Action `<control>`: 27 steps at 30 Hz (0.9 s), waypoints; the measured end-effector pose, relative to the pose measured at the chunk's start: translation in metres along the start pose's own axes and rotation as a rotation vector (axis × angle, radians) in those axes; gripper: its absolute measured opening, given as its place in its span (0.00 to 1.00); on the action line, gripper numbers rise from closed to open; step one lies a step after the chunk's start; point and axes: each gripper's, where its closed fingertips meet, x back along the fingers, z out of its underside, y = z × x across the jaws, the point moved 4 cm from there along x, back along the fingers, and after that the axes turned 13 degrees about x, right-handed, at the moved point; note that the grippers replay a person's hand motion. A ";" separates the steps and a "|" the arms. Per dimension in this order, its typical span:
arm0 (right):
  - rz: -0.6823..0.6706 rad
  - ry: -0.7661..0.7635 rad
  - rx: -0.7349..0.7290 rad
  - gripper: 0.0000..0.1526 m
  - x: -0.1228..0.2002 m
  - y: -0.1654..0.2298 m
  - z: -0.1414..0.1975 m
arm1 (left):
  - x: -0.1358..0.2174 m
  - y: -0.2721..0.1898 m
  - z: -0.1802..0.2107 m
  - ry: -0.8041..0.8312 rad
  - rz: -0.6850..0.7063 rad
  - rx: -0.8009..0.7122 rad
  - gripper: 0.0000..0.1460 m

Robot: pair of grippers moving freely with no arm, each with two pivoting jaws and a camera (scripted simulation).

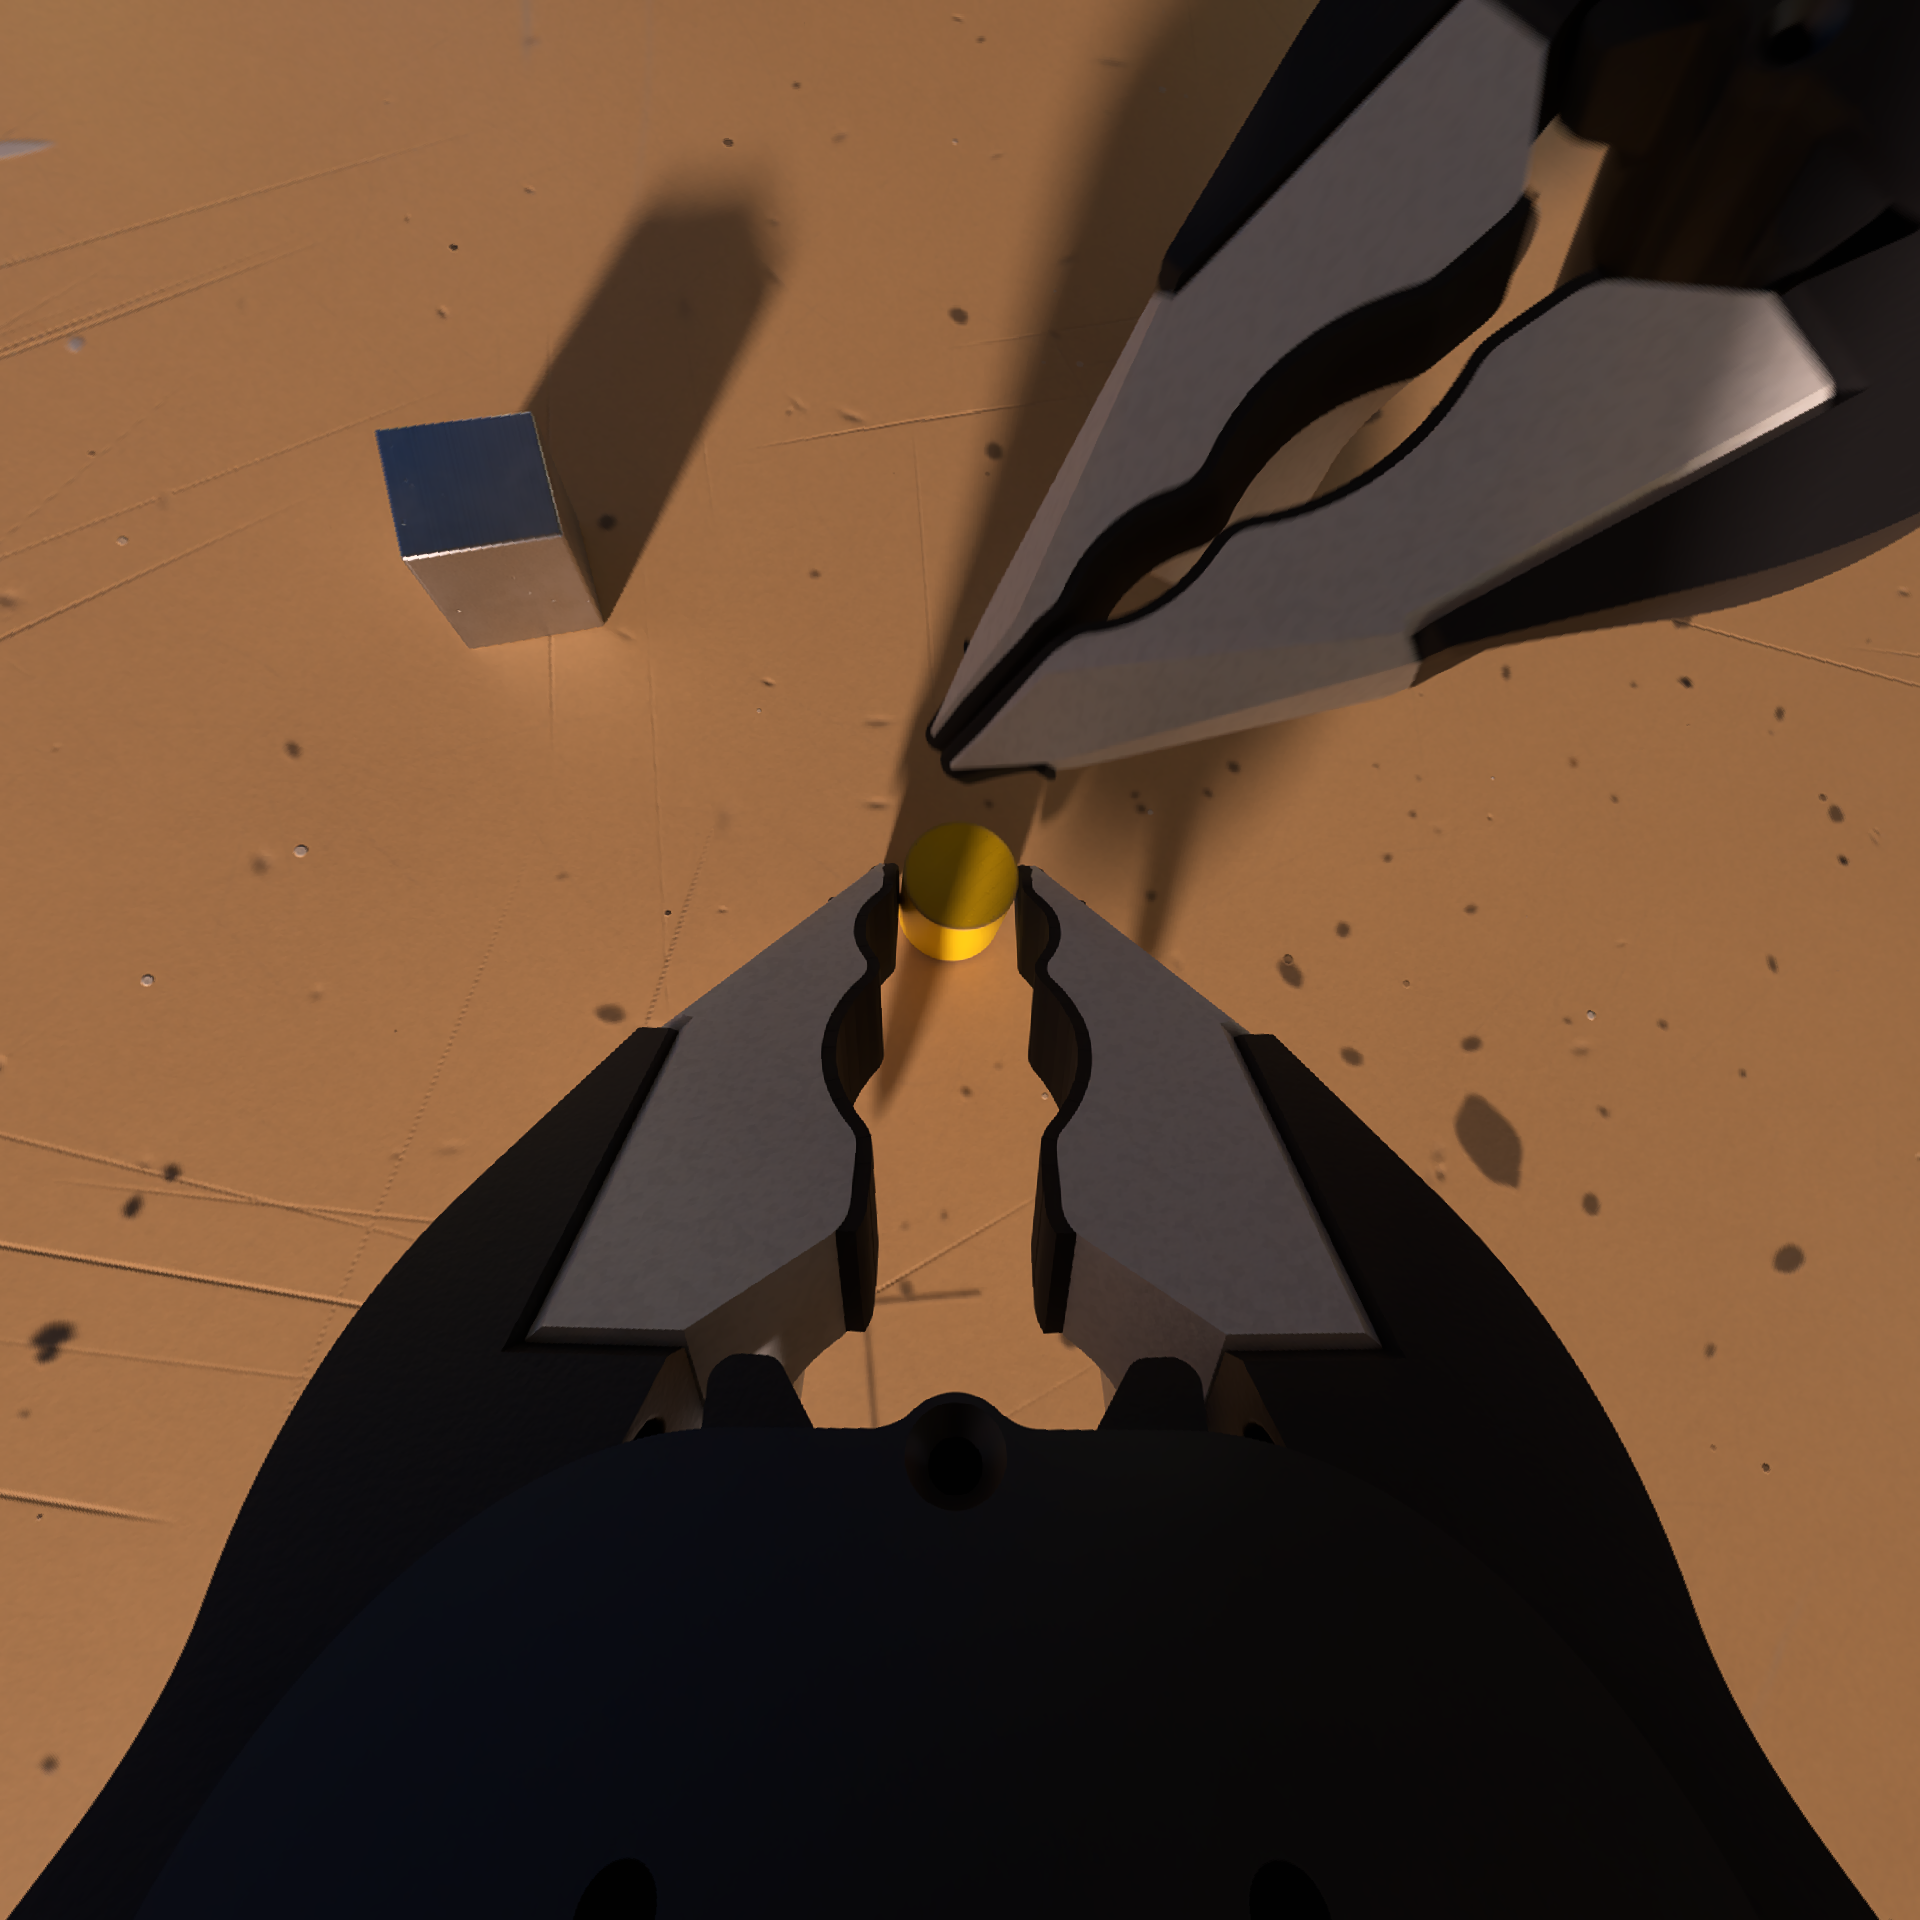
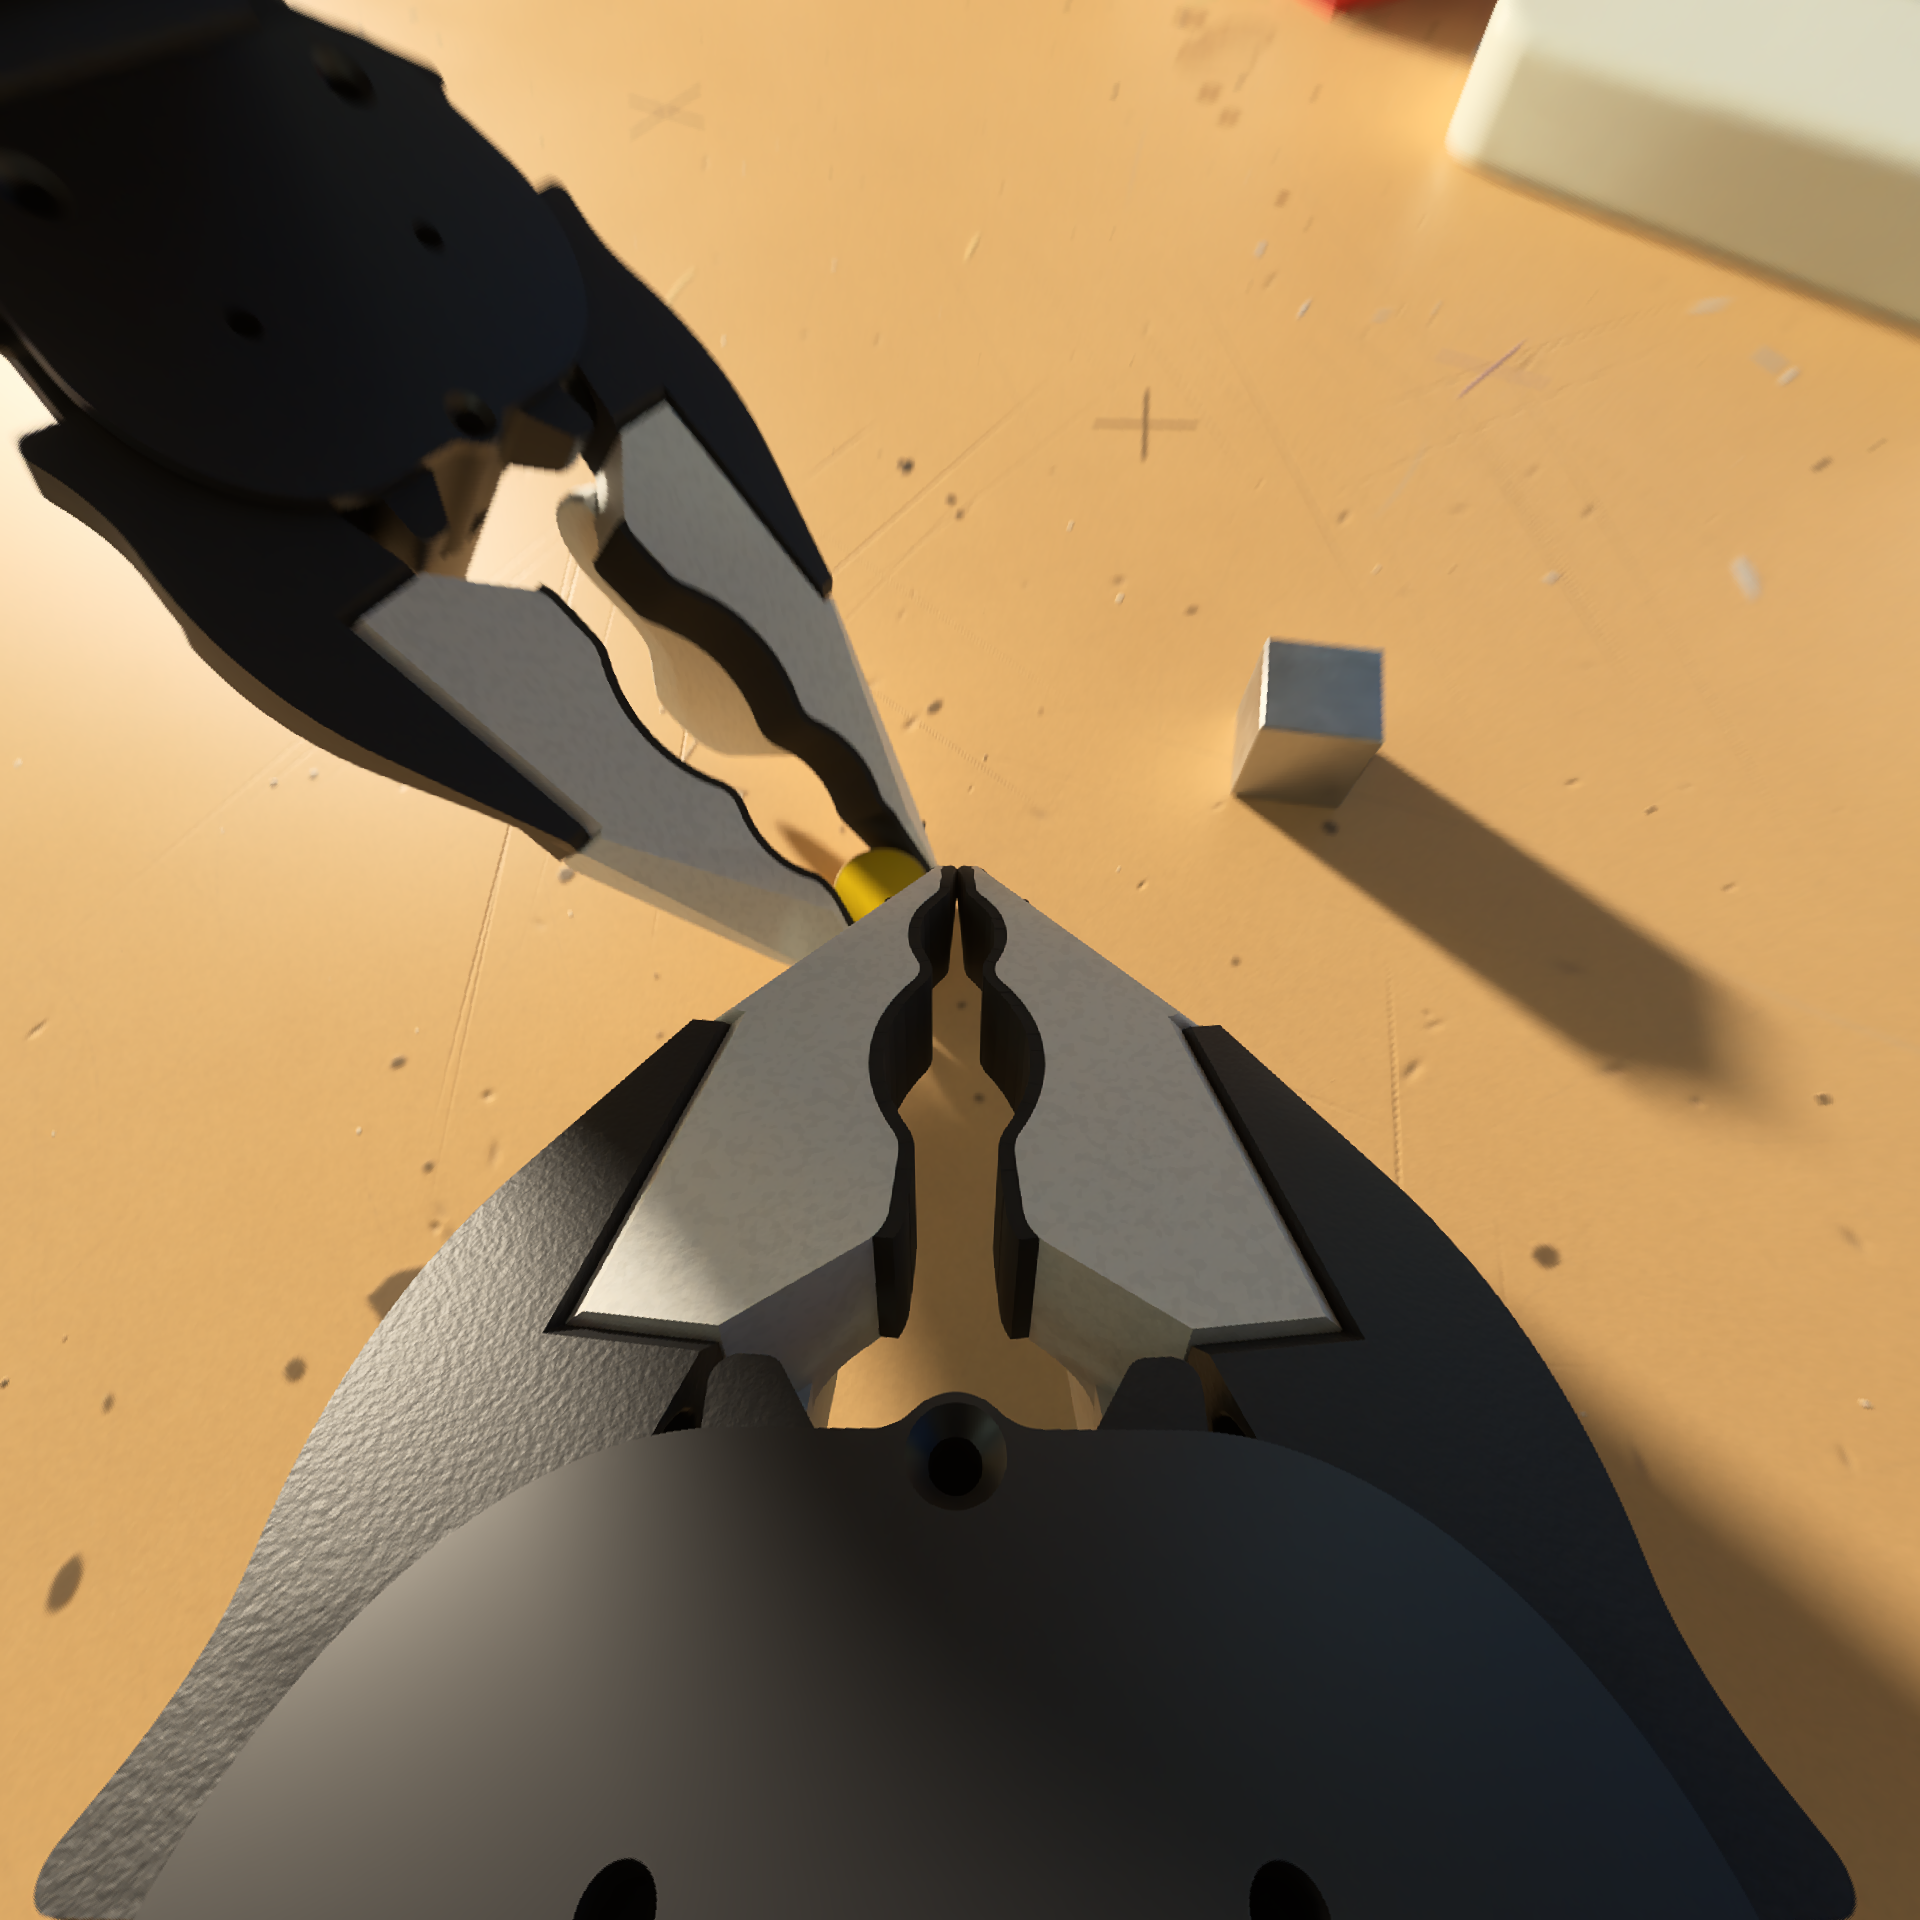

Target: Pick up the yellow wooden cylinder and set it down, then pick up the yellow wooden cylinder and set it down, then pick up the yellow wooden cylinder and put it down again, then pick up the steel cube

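Note:
The small yellow wooden cylinder (image 1: 958, 902) stands upright between the fingertips of my left gripper (image 1: 956, 894), which is shut on it from both sides, low at the tabletop. I cannot tell whether it touches the table. My right gripper (image 2: 956, 878) is shut and empty. Its tips show in the left wrist view (image 1: 951, 753) just beyond the cylinder. In the right wrist view, the cylinder (image 2: 873, 881) shows between the left gripper's tips (image 2: 883, 883), partly hidden. The steel cube (image 1: 483, 525) sits on the table to the far left, apart from both grippers; it also shows in the right wrist view (image 2: 1311, 722).
The orange-brown tabletop (image 1: 312, 935) is scratched and speckled. A large white block (image 2: 1704, 135) lies at the far right of the right wrist view, with a bit of something red (image 2: 1351, 5) beyond it. The two grippers' tips are very close together.

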 end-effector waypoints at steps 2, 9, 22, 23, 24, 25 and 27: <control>0.026 -0.056 0.009 0.00 0.005 -0.001 -0.008 | 0.000 0.000 0.000 0.000 0.002 0.002 0.15; 0.005 0.013 0.005 0.00 -0.001 0.001 -0.001 | 0.000 0.001 0.000 0.002 0.010 0.013 0.15; 0.011 -0.033 0.000 0.00 0.002 0.001 -0.007 | 0.001 0.001 0.000 0.002 0.008 0.018 0.15; 0.000 -0.007 0.006 0.00 -0.001 0.003 -0.003 | 0.001 0.001 0.000 0.002 0.009 0.019 0.15; -0.009 0.027 0.004 0.00 -0.004 0.004 0.001 | 0.001 0.001 0.000 0.002 0.007 0.020 0.15; -0.006 0.048 -0.005 0.00 -0.005 0.002 0.003 | 0.000 0.001 0.000 0.001 0.004 0.019 0.15; 0.022 0.055 -0.006 0.00 -0.002 -0.002 0.004 | 0.000 0.001 0.000 0.000 0.000 0.016 0.15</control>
